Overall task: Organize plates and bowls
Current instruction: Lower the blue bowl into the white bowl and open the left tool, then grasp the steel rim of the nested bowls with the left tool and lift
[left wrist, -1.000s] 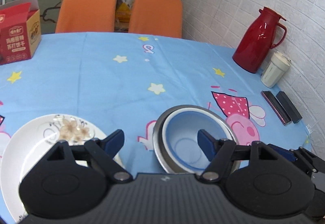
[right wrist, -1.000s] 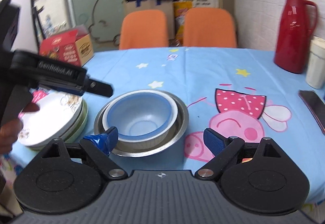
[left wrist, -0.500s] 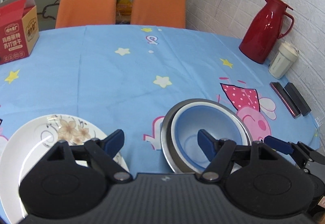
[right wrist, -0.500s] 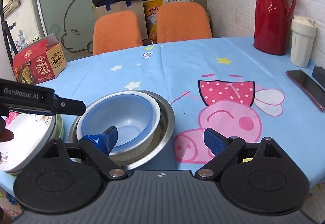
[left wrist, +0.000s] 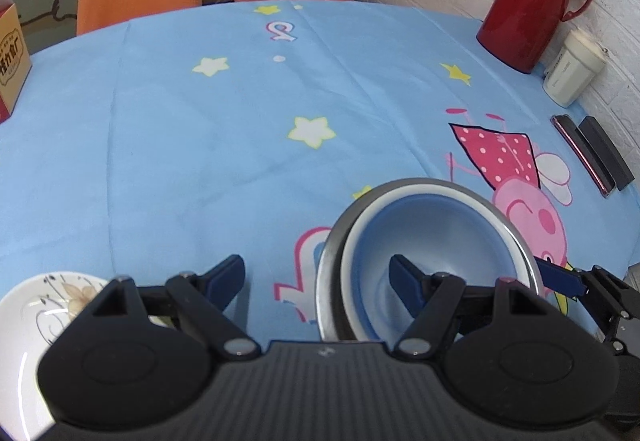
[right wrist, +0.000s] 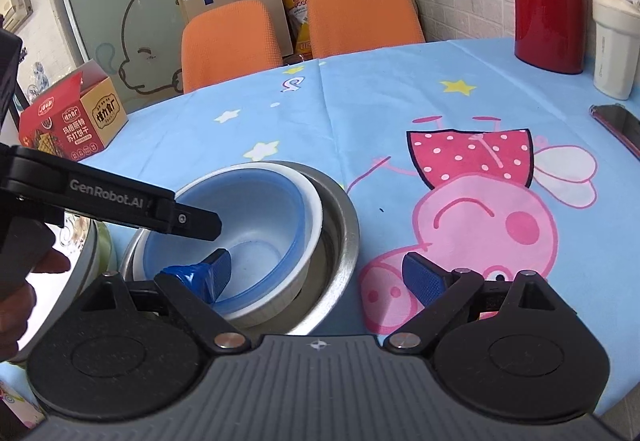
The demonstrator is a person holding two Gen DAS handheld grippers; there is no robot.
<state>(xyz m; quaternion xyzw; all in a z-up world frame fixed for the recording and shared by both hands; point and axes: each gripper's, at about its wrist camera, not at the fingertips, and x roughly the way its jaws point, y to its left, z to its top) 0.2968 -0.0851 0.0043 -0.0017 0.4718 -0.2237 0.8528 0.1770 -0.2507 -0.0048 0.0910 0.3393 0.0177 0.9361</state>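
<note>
A blue bowl (left wrist: 432,229) sits in a white bowl (left wrist: 400,195), and both sit in a steel bowl (left wrist: 332,237) on the blue tablecloth. My left gripper (left wrist: 316,273) is open and straddles the stack's left rim, one finger inside the blue bowl and one outside. My right gripper (right wrist: 318,273) has its jaws opening around the near right walls of the blue bowl (right wrist: 256,209) and steel bowl (right wrist: 344,233), with its pads off them. A flowered white plate (left wrist: 28,329) lies at the lower left.
A red thermos (left wrist: 528,1), a white cup (left wrist: 572,69) and two phones (left wrist: 588,153) line the right side by the brick wall. A red cracker box (right wrist: 72,117) stands at the far left. Two orange chairs (right wrist: 232,41) stand behind the table. A person's hand (right wrist: 20,281) holds the left gripper.
Both grippers have sunk and closed in on the nested bowls. The left one shifted right, away from the plate. The right jaws stand a little wider.
</note>
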